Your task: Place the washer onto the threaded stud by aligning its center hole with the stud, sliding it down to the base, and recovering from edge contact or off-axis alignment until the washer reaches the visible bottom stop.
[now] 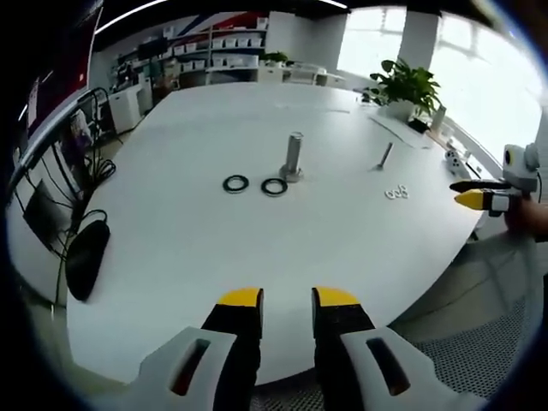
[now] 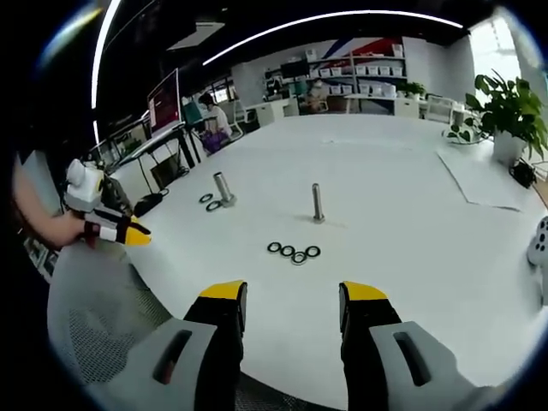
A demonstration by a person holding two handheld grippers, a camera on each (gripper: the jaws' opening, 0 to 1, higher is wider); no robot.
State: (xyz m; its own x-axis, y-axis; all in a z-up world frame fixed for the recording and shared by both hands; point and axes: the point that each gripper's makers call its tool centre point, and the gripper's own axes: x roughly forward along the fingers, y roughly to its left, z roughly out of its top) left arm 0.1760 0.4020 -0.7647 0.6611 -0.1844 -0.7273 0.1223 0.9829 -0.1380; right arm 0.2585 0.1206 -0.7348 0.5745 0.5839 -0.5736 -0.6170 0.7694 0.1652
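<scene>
A broad white table [image 1: 171, 257] spreads out in front of me, with a potted plant [image 1: 407, 86] at its far edge, a sheet of paper [image 2: 484, 175] lying flat near that plant, and shelves of white bins [image 2: 377, 73] along the back wall. In my left gripper view a dark pouch-like object [image 1: 86, 257] sits near the table's edge beside a tangle of cables [image 1: 94, 167]. Nothing stands between my jaws and the parts. My left gripper [image 1: 287, 300] holds its jaws apart with nothing between them, low at the near edge; well ahead of it stands a thick stud [image 1: 294, 158] with two dark washers [image 1: 254, 184] lying flat just beside its base. My right gripper [image 2: 291, 295] is likewise spread and holds nothing. Ahead of it, near but apart, four small washers [image 2: 293, 252] lie in a short touching row, and just beyond them rises the thin threaded stud [image 2: 317, 203], upright and bare. In my right gripper view, a person's hand [image 2: 51, 227] carries my left gripper at the left.
</scene>
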